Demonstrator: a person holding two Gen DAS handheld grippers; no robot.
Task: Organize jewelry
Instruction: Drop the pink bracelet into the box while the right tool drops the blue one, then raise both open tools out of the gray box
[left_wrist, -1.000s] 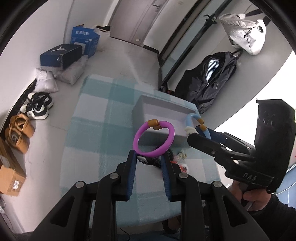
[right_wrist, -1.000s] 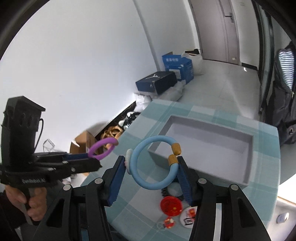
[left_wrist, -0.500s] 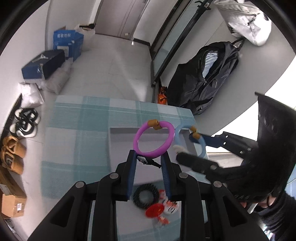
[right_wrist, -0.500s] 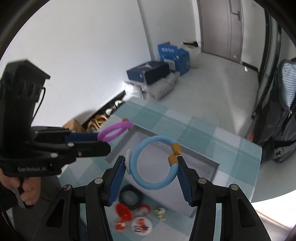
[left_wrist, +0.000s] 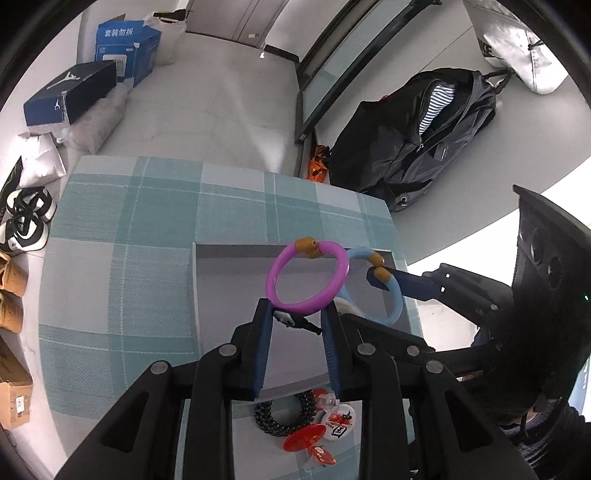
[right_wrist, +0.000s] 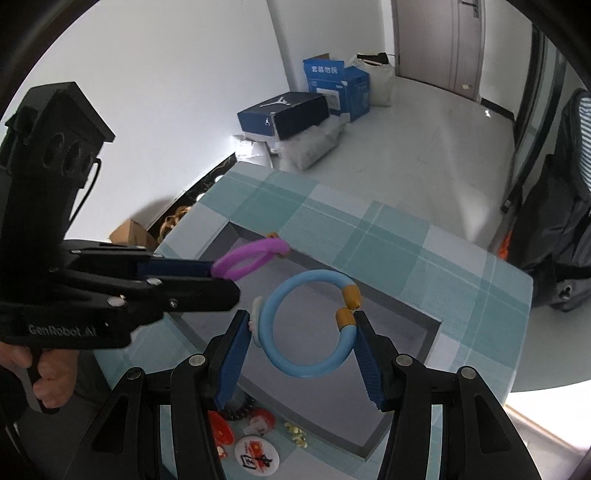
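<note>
My left gripper (left_wrist: 295, 314) is shut on a purple bracelet (left_wrist: 334, 286) with tan beads and holds it above the grey tray (left_wrist: 221, 291). My right gripper (right_wrist: 301, 325) is shut on a light blue bracelet (right_wrist: 280, 360) with tan beads, also above the grey tray (right_wrist: 402, 373). The blue bracelet (left_wrist: 393, 306) hangs just right of the purple one. In the right wrist view the left gripper (right_wrist: 225, 277) holds the purple bracelet (right_wrist: 251, 258) over the tray's far left corner.
A black bead bracelet (left_wrist: 280, 413), red pieces (left_wrist: 303, 437) and a round badge (left_wrist: 340, 421) lie on the checked cloth (left_wrist: 129, 258) near the tray. Shoe boxes (left_wrist: 70, 96), shoes (left_wrist: 26, 221) and a black backpack (left_wrist: 421, 133) are on the floor.
Both grippers have risen and tilted down over the tray, bracelets still held. The two bracelets have come close together above the tray.
</note>
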